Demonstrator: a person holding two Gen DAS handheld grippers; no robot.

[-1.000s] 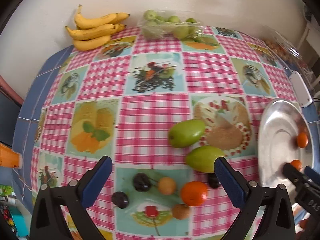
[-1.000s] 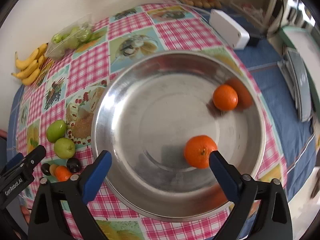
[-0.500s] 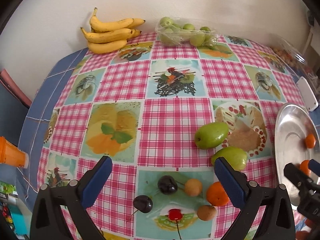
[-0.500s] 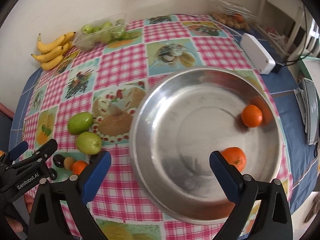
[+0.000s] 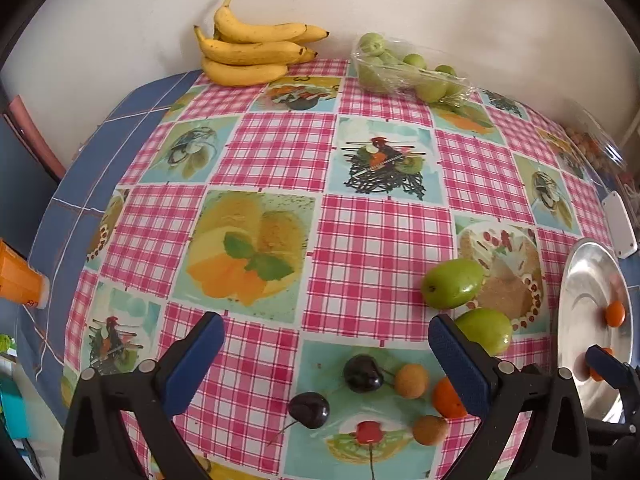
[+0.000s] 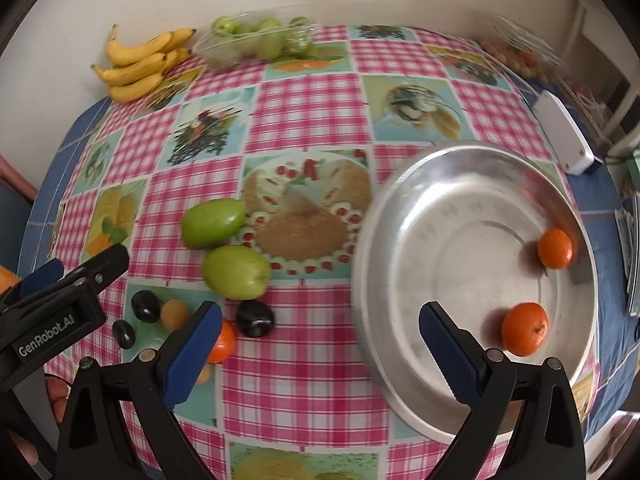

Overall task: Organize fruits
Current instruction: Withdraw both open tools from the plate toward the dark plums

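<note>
Both tools hang wide open and empty: the left tool and right tool. Only the right view shows the whole round steel bowl, with two small oranges inside it. Left of the bowl, two green fruits lie on the checked worktop; a third orange sits half-hidden behind a blue pad.

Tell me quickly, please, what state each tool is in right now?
Left tool: open, holding nothing, above the loose fruit on the tablecloth.
Right tool: open, holding nothing, beside the steel bowl.
</note>
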